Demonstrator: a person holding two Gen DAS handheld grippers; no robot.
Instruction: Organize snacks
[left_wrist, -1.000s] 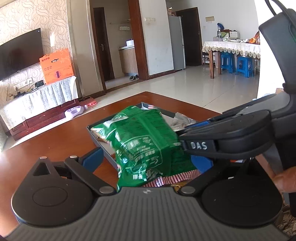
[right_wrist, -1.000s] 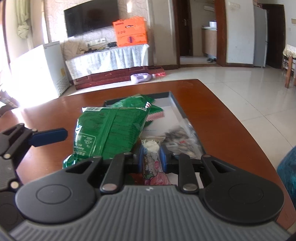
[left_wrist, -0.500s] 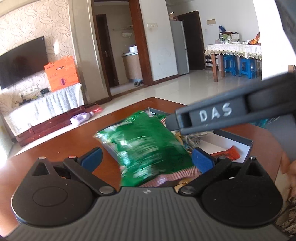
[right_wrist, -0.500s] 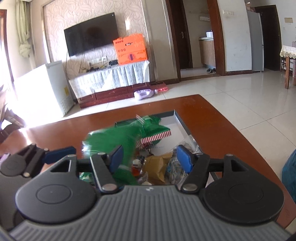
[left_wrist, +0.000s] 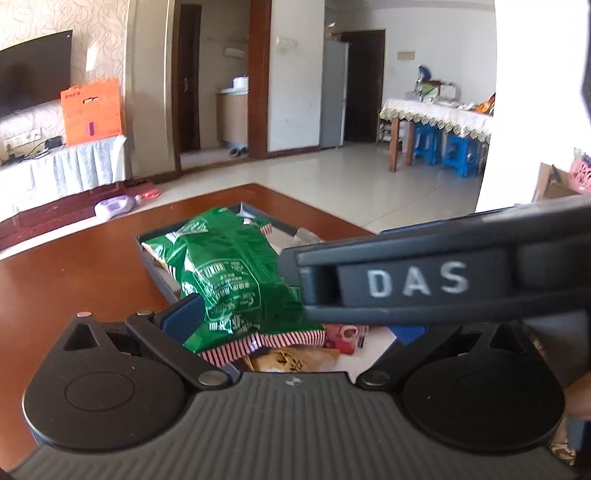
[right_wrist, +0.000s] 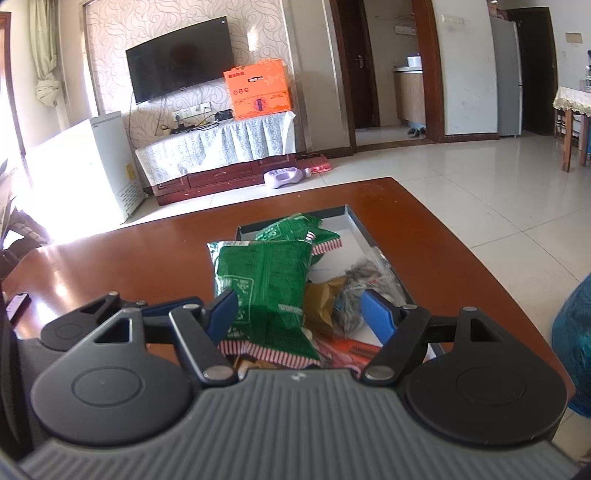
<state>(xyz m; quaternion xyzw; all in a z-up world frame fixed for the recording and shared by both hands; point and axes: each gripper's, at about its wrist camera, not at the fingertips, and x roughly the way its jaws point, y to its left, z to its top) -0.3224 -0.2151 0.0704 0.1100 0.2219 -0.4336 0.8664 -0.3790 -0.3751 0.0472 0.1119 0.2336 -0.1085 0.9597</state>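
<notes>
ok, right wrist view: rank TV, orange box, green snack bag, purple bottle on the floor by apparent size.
1. Green snack bag, inflated by nearness to the camera
2. TV
3. Orange box
4. Purple bottle

A: How many snack packets are there?
B: Two green bags (right_wrist: 264, 284) (right_wrist: 295, 229), one brown packet (right_wrist: 323, 302), one clear crinkly packet (right_wrist: 365, 280), one pink sachet (left_wrist: 345, 338).
A: And containers?
B: One tray (right_wrist: 354, 221) on one desk (right_wrist: 147, 258).
</notes>
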